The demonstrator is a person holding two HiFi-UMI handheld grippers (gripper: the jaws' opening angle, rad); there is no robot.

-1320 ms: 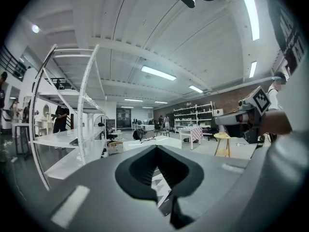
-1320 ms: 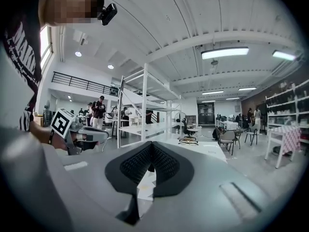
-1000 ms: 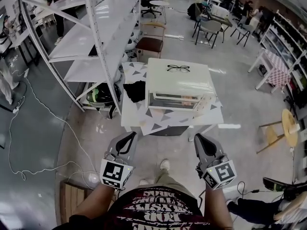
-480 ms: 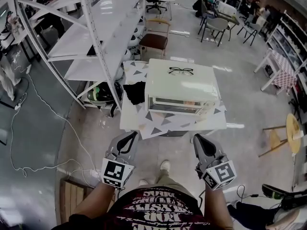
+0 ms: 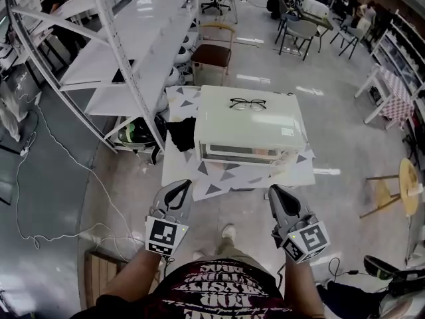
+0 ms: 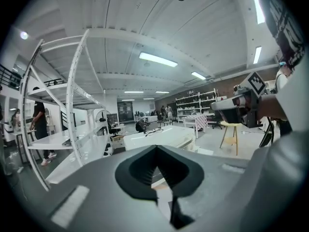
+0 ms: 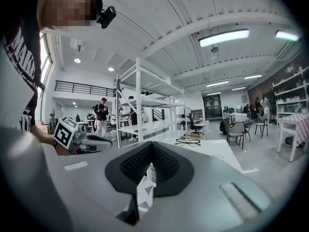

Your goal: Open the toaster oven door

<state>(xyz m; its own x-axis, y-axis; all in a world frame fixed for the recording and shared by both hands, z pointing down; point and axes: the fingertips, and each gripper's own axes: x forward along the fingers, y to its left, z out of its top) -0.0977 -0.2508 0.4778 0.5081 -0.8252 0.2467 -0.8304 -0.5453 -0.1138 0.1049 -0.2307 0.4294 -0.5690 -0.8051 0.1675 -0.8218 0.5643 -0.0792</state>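
At your 10 o'clock stands a white shelving rack [image 5: 126,52], which plays no part in the task. Your left gripper [image 5: 178,191] hangs at 7 o'clock of the head view, its jaws together with nothing between them. The toaster oven [image 5: 251,121] sits at 12 o'clock on a low table [image 5: 219,178] with a triangle-patterned top, and a pair of glasses [image 5: 247,103] lies on its roof. Its door [image 5: 242,151] faces you and appears closed. Your right gripper [image 5: 277,193] hangs at 5 o'clock, its jaws likewise together and empty. Both grippers are well apart from the oven, so the task appears not yet begun: you have the approach, the grasp on the door and the pull all left to do.
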